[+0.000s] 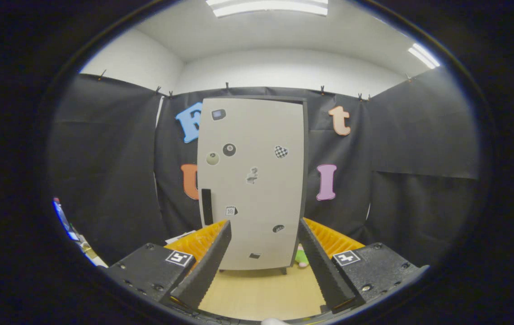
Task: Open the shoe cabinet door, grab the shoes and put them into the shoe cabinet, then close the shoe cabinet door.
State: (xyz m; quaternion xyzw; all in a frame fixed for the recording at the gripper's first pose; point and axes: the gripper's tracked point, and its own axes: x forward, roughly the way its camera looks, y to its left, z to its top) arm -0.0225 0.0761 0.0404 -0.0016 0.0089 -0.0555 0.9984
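The shoe cabinet (252,189) stands upright on the wooden floor, straight ahead beyond my fingers. Its pale grey door is shut, dotted with several small stickers, and carries a dark vertical handle (206,206) near its left edge at mid height. My gripper (264,232) is open, its two fingers spread wide with nothing between them, still some way short of the door. A small green and pink object (301,258), perhaps a shoe, peeks out at the cabinet's lower right foot, just inside my right finger.
Black cloth walls close the booth behind and on both sides of the cabinet. The light wooden floor (261,291) runs from my fingers to the cabinet's base. Some small items (74,232) lie at the far left by the cloth.
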